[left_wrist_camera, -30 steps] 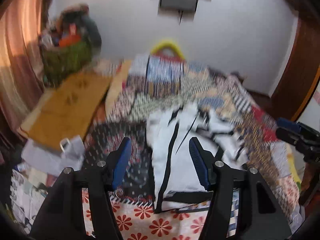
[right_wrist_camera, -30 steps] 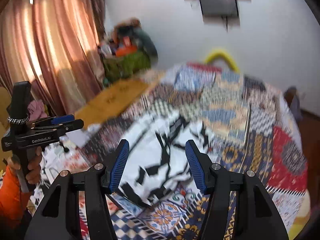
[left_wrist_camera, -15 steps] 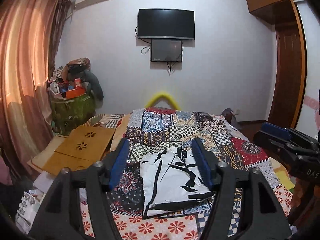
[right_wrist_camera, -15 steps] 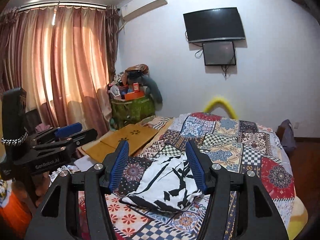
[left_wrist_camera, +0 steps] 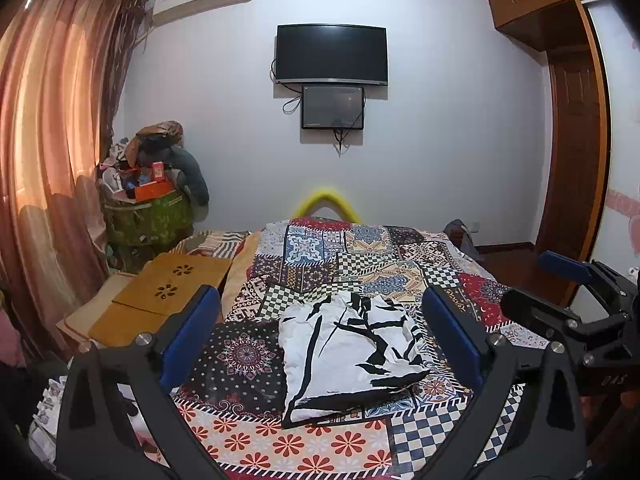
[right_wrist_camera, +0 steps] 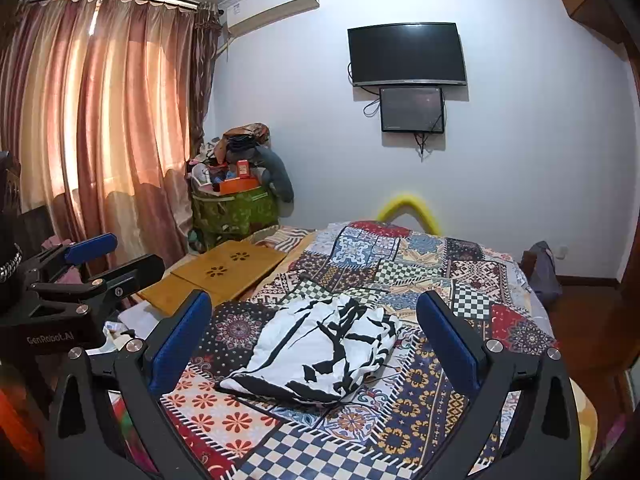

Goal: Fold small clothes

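A small white garment with black strokes (left_wrist_camera: 352, 352) (right_wrist_camera: 320, 352) lies folded on the patchwork bedspread (left_wrist_camera: 320, 248) (right_wrist_camera: 472, 288). My left gripper (left_wrist_camera: 320, 308) hovers above and short of it, its jaws opening wide, with nothing between the blue pads (left_wrist_camera: 192, 332). My right gripper (right_wrist_camera: 314, 308) hangs the same way on the garment's right side, jaws opening and free of the cloth. Each gripper also shows in the other's view: the right gripper (left_wrist_camera: 568, 280) at the right edge, the left gripper (right_wrist_camera: 92, 256) at the left edge.
A wooden lap desk (left_wrist_camera: 176, 280) lies at the bed's left side. Behind it stands a green bag (left_wrist_camera: 148, 216) heaped with things, beside pink curtains (right_wrist_camera: 100, 120). A yellow arch (left_wrist_camera: 328, 200) sits at the bed's far end. A wooden door (left_wrist_camera: 572, 160) is at right.
Both grippers have drawn back and risen from the garment, tilting up so the far wall shows. Their jaws have spread much wider. The garment stays on the bed.
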Action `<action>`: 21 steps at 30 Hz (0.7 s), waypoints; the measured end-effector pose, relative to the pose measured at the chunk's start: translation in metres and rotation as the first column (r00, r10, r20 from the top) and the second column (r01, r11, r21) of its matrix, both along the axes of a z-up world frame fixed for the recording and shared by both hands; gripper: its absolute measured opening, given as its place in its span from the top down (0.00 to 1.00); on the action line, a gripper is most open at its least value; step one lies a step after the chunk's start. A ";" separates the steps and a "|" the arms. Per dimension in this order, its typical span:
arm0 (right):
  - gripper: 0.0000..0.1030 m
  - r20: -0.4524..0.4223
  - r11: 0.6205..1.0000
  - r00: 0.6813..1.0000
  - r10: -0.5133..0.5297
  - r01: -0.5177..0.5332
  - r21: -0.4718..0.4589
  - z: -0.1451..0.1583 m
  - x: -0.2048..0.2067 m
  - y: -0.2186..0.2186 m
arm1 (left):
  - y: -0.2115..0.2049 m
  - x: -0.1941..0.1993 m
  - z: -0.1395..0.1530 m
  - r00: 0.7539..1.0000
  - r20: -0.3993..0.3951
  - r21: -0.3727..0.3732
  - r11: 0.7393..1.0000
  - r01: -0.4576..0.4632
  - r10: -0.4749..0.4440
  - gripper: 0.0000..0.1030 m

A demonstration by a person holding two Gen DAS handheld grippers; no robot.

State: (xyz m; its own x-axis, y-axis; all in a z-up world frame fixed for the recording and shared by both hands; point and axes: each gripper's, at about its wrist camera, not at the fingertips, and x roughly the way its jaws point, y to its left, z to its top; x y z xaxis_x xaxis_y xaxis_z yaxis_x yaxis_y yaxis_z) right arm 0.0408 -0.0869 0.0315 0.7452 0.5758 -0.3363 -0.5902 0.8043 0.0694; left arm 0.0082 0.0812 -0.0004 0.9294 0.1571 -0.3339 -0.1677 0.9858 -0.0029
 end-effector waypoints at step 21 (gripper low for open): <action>0.01 -0.002 1.000 1.000 0.000 0.000 -0.003 -0.001 -0.004 -0.001 | 0.004 0.001 0.000 1.000 0.012 -0.018 1.000 -0.003 0.003 0.00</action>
